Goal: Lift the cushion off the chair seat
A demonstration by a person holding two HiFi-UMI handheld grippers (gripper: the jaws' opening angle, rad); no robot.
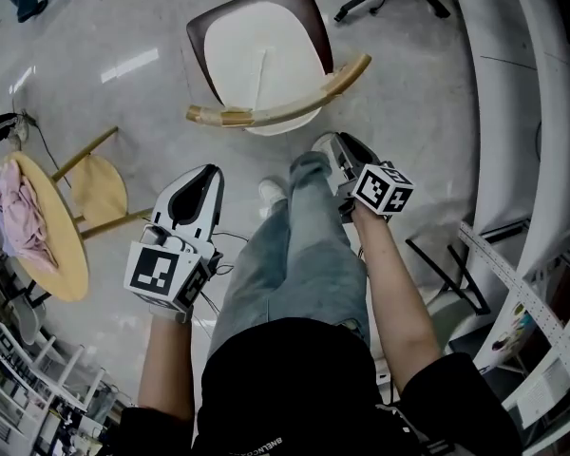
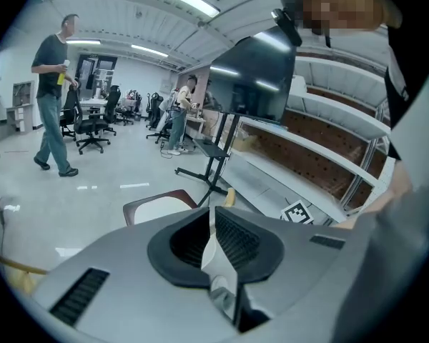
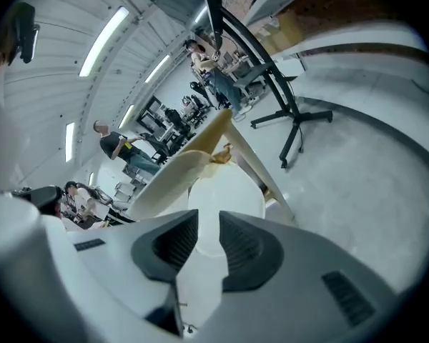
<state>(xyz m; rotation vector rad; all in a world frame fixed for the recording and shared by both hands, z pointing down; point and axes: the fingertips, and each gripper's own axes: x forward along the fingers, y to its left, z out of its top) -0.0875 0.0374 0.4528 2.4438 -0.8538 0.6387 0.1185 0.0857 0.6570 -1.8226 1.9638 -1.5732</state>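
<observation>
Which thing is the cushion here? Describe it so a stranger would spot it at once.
On the grey floor at the top of the head view stands one chair with a curved wooden backrest. The cushion is the white rounded pad on its dark brown seat; the stool to the left is bare wood.

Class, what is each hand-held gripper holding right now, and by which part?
Nothing: the left hand-held gripper and right hand-held gripper are empty; the cushion lies on the chair.
</observation>
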